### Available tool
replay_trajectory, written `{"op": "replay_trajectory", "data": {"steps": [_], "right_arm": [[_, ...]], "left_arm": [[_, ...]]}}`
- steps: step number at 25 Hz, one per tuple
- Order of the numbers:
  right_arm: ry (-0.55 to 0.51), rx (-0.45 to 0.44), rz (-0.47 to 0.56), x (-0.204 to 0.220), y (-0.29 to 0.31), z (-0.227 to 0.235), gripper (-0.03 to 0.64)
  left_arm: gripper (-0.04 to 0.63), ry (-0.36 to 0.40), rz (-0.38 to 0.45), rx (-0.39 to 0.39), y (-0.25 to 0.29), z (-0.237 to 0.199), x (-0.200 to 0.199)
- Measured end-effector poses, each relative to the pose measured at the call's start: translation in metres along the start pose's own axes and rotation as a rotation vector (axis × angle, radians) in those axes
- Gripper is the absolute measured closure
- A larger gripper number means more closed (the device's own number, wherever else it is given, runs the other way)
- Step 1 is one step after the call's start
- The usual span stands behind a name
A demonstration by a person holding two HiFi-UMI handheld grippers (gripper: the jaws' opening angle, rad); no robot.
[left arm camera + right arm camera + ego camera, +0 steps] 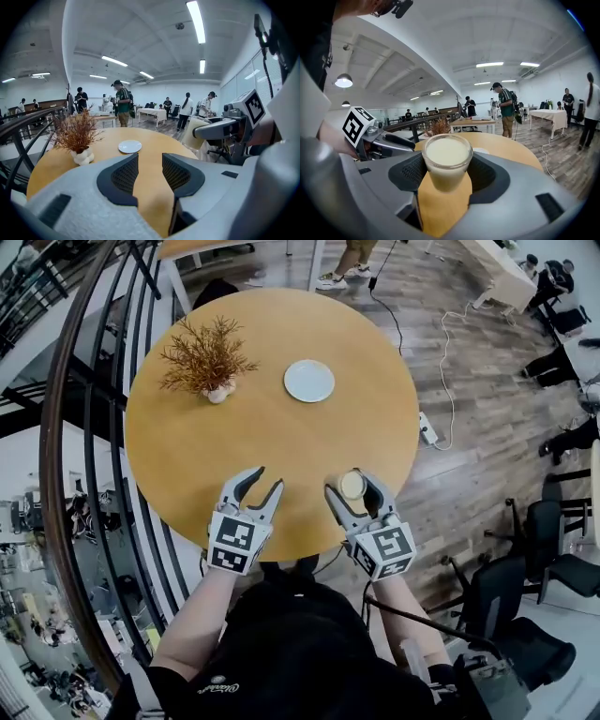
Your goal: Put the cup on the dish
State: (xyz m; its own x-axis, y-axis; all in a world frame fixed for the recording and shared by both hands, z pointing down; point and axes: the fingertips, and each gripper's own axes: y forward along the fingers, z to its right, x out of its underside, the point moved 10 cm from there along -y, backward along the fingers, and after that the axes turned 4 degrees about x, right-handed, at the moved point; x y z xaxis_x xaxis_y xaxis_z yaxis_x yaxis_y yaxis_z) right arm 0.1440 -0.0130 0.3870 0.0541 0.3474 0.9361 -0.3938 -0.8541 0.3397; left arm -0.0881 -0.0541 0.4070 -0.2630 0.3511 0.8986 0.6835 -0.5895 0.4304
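A small glass cup point(352, 486) point(446, 161) filled with a cream-coloured substance sits between the jaws of my right gripper point(355, 486) point(446, 173), which is shut on it just above the near edge of the round wooden table point(187, 442). The white dish point(309, 381) point(130, 146) lies empty toward the table's far side, well beyond both grippers. To the left of the cup, my left gripper point(253, 486) point(150, 174) hovers open over the table's near edge with nothing between its fingers.
A small white pot with a dried brown plant point(208, 360) point(79, 138) stands at the table's far left. A dark railing point(89, 427) curves along the table's left side. Black chairs point(525, 587) stand at the right, and several people point(123, 101) are across the room.
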Motion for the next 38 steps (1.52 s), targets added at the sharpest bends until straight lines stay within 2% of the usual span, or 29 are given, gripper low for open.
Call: {"op": "replay_trajectory", "data": {"steps": [6,13,24,30,38], "right_arm": [[0.025,-0.010,-0.059,0.024,0.015,0.002,0.357],[0.005,-0.023,-0.067,0.020,0.041,0.017,0.357],[-0.068,-0.035,-0.047,0.001,0.129,0.050,0.357],[-0.076,-0.025,-0.067,0.005,0.179,0.062,0.357],[-0.114,0.023,-0.096,0.010,0.245,0.084,0.357]], "left_arm": [[0.434,-0.038,-0.049,0.011,0.017,-0.004,0.021],[0.434,-0.066,-0.067,0.005,0.034,-0.012,0.021],[0.434,-0.074,-0.056,-0.025,0.059,-0.031,0.017],[0.434,-0.018,-0.070,-0.035,0.089,-0.051,0.012],[0.434,-0.055,-0.079,-0.024,0.125,-0.061,0.021]]}}
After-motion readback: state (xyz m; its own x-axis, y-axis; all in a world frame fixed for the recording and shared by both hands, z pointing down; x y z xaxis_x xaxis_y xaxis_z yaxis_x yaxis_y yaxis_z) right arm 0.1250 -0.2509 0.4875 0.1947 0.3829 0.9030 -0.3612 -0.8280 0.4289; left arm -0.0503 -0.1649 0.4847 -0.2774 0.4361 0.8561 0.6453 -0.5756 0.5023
